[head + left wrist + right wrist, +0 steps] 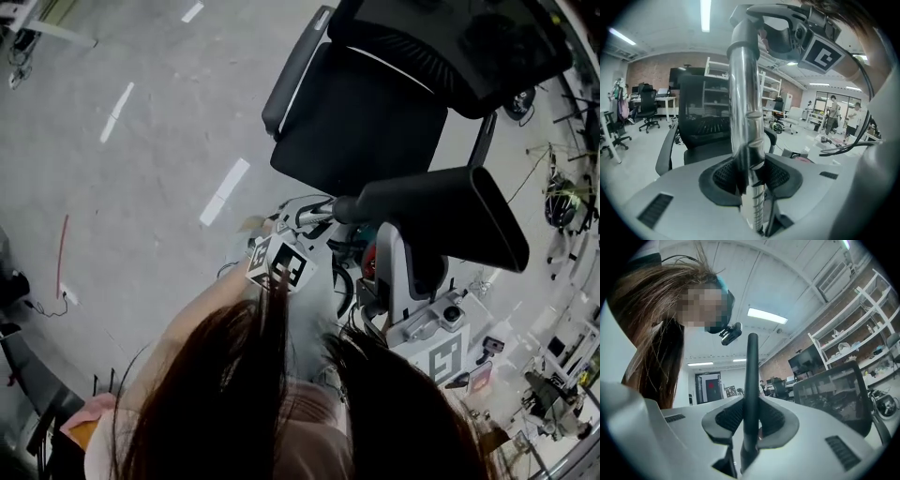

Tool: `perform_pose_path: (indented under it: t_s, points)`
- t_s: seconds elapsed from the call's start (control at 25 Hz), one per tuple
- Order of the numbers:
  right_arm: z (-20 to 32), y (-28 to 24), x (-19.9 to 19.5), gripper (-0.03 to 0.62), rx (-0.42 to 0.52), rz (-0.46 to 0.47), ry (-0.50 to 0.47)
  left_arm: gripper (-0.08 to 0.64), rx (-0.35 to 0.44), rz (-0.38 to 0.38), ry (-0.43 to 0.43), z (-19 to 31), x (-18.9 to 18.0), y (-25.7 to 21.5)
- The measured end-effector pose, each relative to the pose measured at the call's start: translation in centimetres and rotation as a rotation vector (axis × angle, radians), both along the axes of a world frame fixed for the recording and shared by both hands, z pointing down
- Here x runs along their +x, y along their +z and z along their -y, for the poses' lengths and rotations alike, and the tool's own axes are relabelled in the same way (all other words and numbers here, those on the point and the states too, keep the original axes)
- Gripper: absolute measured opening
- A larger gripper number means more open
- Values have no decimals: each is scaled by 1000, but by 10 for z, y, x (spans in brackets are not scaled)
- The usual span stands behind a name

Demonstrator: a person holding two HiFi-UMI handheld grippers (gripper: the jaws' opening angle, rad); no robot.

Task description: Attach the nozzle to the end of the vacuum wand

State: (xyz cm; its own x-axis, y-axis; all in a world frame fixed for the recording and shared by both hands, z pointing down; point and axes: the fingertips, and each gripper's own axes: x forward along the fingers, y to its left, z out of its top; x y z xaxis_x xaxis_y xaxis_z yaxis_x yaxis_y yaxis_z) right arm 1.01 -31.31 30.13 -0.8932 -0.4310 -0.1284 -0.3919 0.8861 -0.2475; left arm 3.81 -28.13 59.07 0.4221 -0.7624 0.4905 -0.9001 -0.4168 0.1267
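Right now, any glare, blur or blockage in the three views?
Head view: dim, hair blocks much of the lower half. Left gripper view: strip light blown out, reflections streak the wand, fisheye bend. Right gripper view: nozzle a dark silhouette against the bright ceiling.

A big black chair [361, 122] stands right in front of me and blocks the way ahead. The wide black nozzle [450, 211] hangs just beside its seat, so the gap there is tight. To the left of the chair, the grey floor [141, 187] has only white stripes [224, 191] on it, and a hand could swing out that way. The right side is crowded with small stuff [562, 375]; I can't tell what it all is. Hair [234, 394] hangs low and hides the space nearest me.
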Motion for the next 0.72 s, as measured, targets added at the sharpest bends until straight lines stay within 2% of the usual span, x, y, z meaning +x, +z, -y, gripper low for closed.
perform_pose_path:
  t_s: [0.32, 0.56, 0.72]
  points:
    - [-95, -31, 8, 103, 71, -58, 152, 134, 45, -29, 153, -79, 13, -34]
    - [-157, -48, 24, 103, 52, -88, 268, 130, 82, -35, 275, -130, 27, -54]
    - [-181, -54, 47, 103, 57, -131, 297, 129, 88, -29, 319, -151, 50, -60]
